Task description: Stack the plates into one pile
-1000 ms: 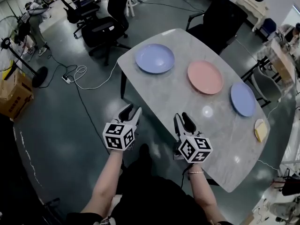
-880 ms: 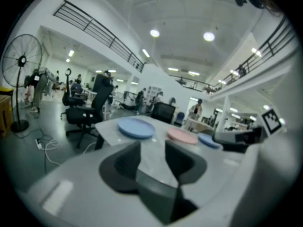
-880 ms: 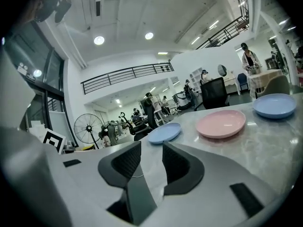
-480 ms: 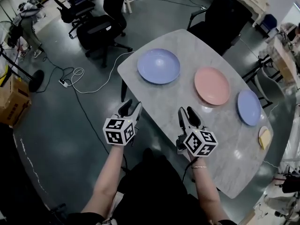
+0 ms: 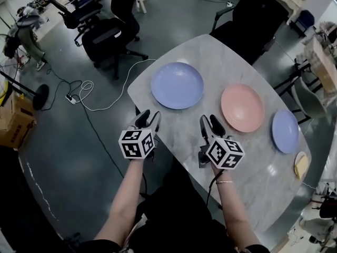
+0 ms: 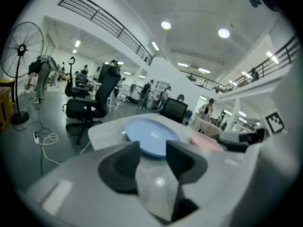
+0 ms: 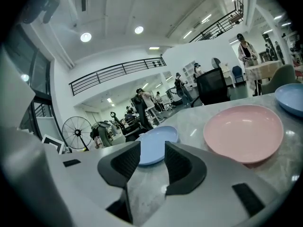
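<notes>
left hand-held gripper [image 5: 148,116] and right hand-held gripper [image 5: 209,122], jaws just opened wider, empty, large blue plate [image 5: 177,85] just beyond both

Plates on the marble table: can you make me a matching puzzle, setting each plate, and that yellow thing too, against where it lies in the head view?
Things:
1. large blue plate
2. pink plate
3. small blue plate
4. yellow item

Places in the head view:
A. middle of the row of plates
B. near the edge of the table, below the rightmost plate
C. left end of the row
D. right end of the row

Pairs: 1-C, 2-A, 3-D, 4-B.
</notes>
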A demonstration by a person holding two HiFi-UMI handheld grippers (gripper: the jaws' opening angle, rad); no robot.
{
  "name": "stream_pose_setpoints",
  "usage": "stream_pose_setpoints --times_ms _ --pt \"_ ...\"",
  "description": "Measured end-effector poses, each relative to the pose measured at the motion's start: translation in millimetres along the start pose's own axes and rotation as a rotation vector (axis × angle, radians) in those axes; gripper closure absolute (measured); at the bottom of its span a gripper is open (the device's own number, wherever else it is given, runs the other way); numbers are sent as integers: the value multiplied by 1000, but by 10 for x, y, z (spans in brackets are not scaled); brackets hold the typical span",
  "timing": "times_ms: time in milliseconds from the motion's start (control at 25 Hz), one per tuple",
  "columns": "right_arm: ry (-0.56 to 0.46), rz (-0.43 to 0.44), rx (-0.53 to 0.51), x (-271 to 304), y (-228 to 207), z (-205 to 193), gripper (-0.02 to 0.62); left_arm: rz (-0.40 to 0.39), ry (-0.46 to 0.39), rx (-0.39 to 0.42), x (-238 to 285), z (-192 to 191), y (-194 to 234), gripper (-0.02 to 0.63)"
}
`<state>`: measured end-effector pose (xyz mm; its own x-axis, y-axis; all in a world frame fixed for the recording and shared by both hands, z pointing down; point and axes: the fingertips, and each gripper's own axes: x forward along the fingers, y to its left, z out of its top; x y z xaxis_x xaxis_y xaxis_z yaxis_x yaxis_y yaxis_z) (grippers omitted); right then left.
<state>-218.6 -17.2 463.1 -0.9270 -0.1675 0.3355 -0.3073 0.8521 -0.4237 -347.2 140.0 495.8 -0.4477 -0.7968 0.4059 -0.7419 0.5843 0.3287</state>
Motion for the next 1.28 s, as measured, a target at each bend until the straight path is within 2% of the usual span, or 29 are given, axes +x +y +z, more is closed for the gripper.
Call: stream_pose_setpoints --times_ms 440,640,960,1120,1280 --pt "121 -29 20 922 -407 -54 454 105 70 -61 806 87 509 430" --pt "176 -54 25 1211 -554 -183 453 122 102 -78 1038 70 622 430" --pt "227 -74 25 1421 -664 -293 453 131 157 -103 1249 -11 691 436" --pt "230 -84 14 1449 -650 -292 455 165 176 -87 1279 -26 755 481" --pt "235 -97 1 1426 -683 -298 495 166 176 -75 1264 -40 754 500"
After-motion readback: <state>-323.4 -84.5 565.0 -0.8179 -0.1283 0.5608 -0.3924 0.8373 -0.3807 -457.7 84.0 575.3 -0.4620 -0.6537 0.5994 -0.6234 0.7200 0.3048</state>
